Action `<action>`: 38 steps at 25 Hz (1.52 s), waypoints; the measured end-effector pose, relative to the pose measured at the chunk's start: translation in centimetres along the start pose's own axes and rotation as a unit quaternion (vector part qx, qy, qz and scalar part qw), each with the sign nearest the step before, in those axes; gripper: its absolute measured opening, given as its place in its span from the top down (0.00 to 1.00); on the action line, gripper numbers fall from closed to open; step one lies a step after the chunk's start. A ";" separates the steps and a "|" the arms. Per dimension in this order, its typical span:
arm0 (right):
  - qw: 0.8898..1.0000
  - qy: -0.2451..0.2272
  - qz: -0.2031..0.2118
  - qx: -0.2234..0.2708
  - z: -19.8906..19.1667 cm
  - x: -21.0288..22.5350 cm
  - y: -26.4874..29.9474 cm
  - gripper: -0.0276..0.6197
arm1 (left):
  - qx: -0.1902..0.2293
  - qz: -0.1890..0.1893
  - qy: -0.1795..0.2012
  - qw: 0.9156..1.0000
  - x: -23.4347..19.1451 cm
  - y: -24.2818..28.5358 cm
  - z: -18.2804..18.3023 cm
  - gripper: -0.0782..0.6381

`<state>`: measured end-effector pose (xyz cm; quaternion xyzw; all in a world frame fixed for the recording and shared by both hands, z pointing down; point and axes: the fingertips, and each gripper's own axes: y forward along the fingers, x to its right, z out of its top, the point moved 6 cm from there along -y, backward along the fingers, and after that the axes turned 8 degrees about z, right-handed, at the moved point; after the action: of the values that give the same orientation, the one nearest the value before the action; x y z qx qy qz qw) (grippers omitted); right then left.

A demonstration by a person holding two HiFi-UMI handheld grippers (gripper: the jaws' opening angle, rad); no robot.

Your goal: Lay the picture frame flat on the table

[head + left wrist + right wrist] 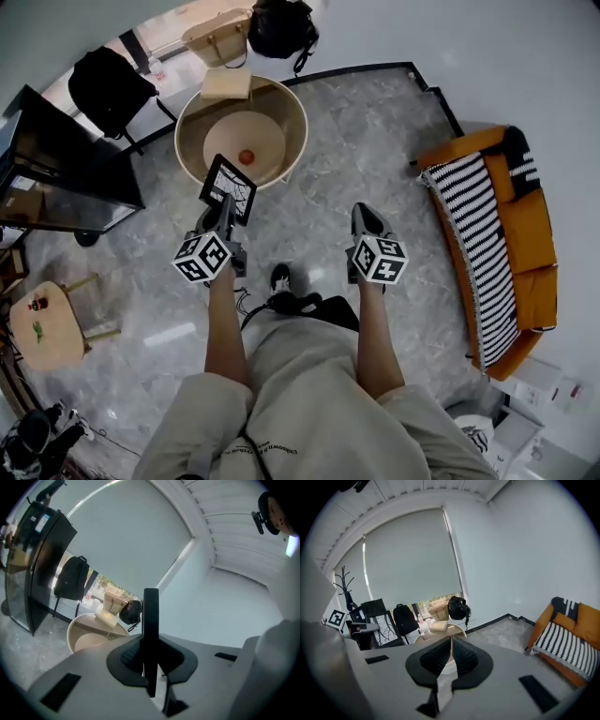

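In the head view my left gripper is shut on the lower edge of a black picture frame with a branch drawing, held upright in the air just short of the round wooden table. In the left gripper view the frame shows edge-on as a dark bar clamped between the jaws of the left gripper, with the table ahead and to the left. My right gripper is shut with nothing in it, level with the left one; its pads meet in its own view, where the frame appears at left.
On the table lie a flat box and, on the lower tier, a small orange thing. Behind it sit a beige bag and a black bag. A black backpack, a dark cabinet, a small side table and an orange sofa ring the floor.
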<state>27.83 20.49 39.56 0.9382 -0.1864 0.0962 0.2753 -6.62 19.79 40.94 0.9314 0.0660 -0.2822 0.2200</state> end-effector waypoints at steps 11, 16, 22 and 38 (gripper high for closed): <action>0.996 -0.064 0.067 -0.017 3.5 -1.2 9.6 0.90 | 0.062 0.059 -0.005 0.996 -3.6 1.9 4.6 0.83; 0.989 -0.084 0.117 -0.020 6.2 -0.8 15.3 0.90 | 0.080 0.094 -0.016 0.992 -4.6 3.8 5.1 0.82; 0.971 -0.128 0.195 -0.055 9.4 -1.2 22.9 0.90 | 0.104 0.150 -0.046 0.982 -5.5 5.5 5.7 0.83; 0.899 -0.109 0.406 -0.120 18.0 3.4 41.6 0.90 | 0.035 0.222 -0.085 0.971 -4.5 21.6 4.0 0.83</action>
<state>15.54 -22.87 45.54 0.7457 -0.5902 0.0736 0.3004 -7.01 -1.34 48.51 0.9025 -0.1716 -0.3067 0.2488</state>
